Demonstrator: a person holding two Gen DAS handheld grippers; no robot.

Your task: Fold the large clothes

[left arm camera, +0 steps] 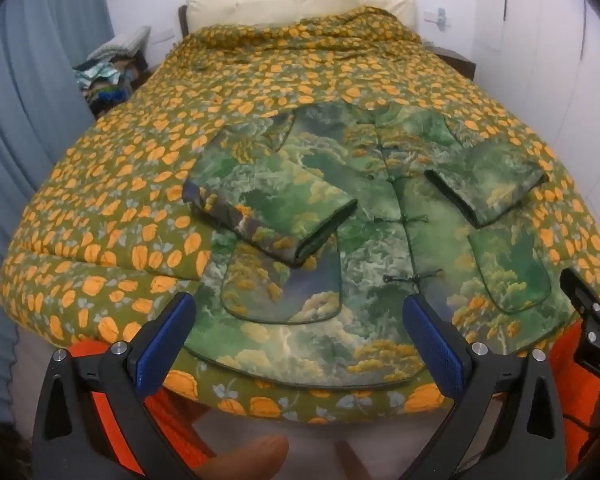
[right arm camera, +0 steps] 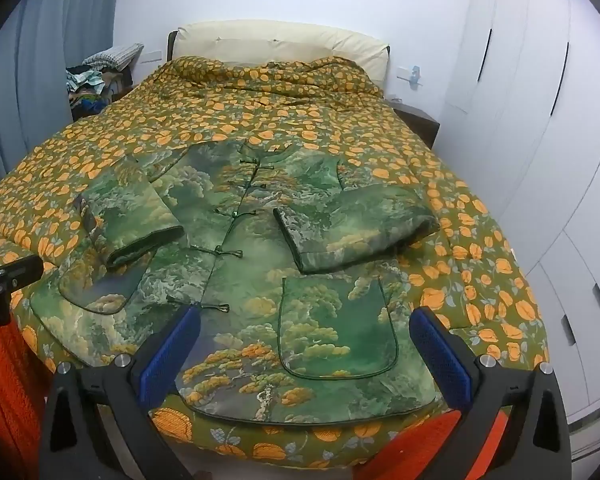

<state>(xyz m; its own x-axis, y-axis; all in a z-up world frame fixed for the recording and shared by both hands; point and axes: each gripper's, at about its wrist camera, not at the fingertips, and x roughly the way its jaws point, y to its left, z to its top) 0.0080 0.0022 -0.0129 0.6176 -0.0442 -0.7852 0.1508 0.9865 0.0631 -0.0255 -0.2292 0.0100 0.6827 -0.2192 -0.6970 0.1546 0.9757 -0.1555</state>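
A green padded jacket (left arm camera: 364,248) with a tree and cloud print lies face up on the bed, front buttoned, both sleeves folded in across its body. In the right wrist view the same jacket (right arm camera: 252,280) spreads toward me, its hem at the bed's near edge. My left gripper (left arm camera: 300,316) hovers above the hem near the left pocket, jaws wide open and holding nothing. My right gripper (right arm camera: 308,328) hangs open over the right pocket (right arm camera: 336,328), clear of the cloth. The right gripper's body (left arm camera: 592,312) shows at the left wrist view's right edge.
A quilt (left arm camera: 112,200) with orange flowers on olive covers the bed. A cream headboard (right arm camera: 276,44) stands at the far end. A pile of clothes (left arm camera: 108,68) sits at the far left by a blue curtain (left arm camera: 24,100). White wardrobe doors (right arm camera: 540,140) line the right. Orange sleeves (right arm camera: 4,380) show below.
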